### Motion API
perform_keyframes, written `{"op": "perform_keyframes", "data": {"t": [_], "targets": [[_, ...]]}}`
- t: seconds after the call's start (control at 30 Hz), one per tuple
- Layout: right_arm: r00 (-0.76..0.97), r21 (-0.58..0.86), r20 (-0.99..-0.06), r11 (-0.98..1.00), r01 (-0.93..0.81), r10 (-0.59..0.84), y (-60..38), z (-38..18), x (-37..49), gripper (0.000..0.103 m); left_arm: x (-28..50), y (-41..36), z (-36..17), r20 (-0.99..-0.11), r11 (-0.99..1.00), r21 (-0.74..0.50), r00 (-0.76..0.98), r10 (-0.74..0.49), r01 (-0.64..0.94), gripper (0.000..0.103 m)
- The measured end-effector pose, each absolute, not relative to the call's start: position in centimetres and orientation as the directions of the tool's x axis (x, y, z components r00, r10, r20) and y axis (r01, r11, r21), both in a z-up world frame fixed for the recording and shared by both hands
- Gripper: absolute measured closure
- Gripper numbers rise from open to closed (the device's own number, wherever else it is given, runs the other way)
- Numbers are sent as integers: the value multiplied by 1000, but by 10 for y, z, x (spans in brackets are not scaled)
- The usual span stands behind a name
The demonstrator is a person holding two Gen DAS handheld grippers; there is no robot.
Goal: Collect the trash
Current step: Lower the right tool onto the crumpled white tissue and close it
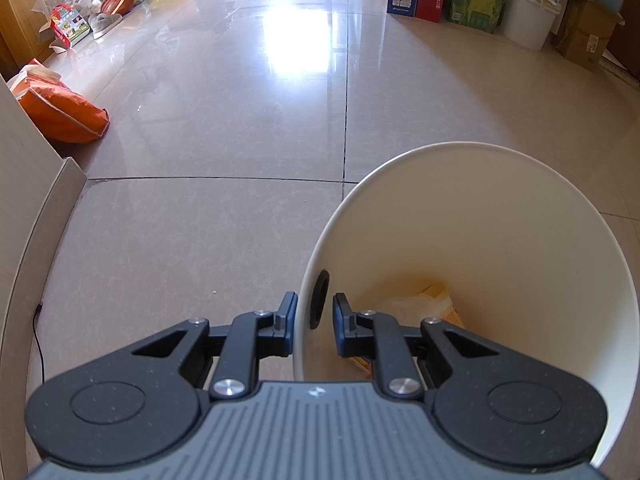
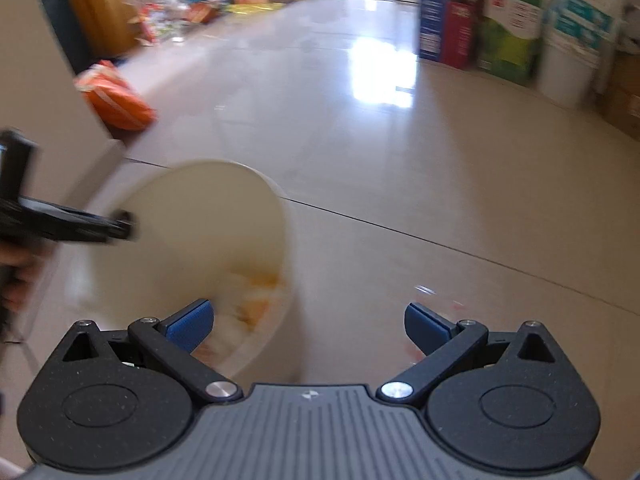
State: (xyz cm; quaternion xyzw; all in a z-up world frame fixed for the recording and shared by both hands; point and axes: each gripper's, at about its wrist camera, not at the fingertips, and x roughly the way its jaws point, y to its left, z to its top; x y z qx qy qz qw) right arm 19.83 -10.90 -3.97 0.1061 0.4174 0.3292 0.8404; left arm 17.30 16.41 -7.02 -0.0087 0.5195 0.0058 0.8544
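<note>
A white plastic bucket [image 1: 500, 240] stands on the tiled floor with pale and orange wrappers [image 1: 424, 304] at its bottom. My left gripper [image 1: 314, 312] straddles its left rim, one finger outside and one inside beside a handle hole, shut on the wall. In the blurred right wrist view the bucket [image 2: 208, 208] is at lower left, with the left gripper [image 2: 120, 226] at its rim and a hand behind it. My right gripper [image 2: 308, 320] is open and empty, its left finger over the bucket's mouth. A small shiny scrap [image 2: 425, 290] lies on the floor ahead.
An orange bag [image 1: 68, 116] lies by a white panel [image 1: 24, 184] on the left. Cartons and a white pail [image 1: 528, 20] line the far right wall. A basketball [image 1: 116, 2], bags and boxes are piled at far left. Open tiled floor [image 1: 240, 120] stretches ahead.
</note>
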Motion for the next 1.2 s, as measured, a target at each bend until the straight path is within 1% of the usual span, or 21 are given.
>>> {"op": "perform_keyframes", "data": {"t": [0.13,0.3,0.4,0.5,0.53,0.57,0.87,1.0,1.1,1.13,1.2], "targets": [[433,484,-690,814,-321,580,-125,-101,204,0,173,163,-69,-888,1000,-3,460,6,-20,87],[369,511,-770,849,-133,521,-127,-183,210,4,172,161,-70,-888,1000,-1,460,9,-22,87],[337,521,-795,853,-45,503,-124,-224,214,10,172,160,-70,-888,1000,-2,460,9,-24,87],[320,523,-807,852,-5,497,-112,-256,217,15,173,159,-70,-888,1000,-2,460,9,-24,87],[349,503,-816,863,35,461,-109,-263,219,16,173,159,-69,-888,1000,-1,459,10,-24,87],[346,501,-819,864,43,458,-106,-272,221,18,173,159,-70,-888,1000,0,460,10,-24,87],[357,459,-849,877,139,388,-88,-318,229,19,171,158,-69,-886,1000,1,463,11,-22,87],[355,412,-871,898,151,340,-77,-334,227,19,170,158,-68,-885,1000,1,465,10,-21,87],[382,367,-877,921,134,293,-67,-336,223,18,170,159,-67,-885,1000,-3,465,7,-23,87],[412,336,-879,924,181,239,-64,-336,223,16,170,159,-67,-886,1000,-5,464,7,-24,87],[411,329,-881,927,177,234,-60,-338,224,9,171,159,-67,-886,1000,-6,464,6,-25,87]]}}
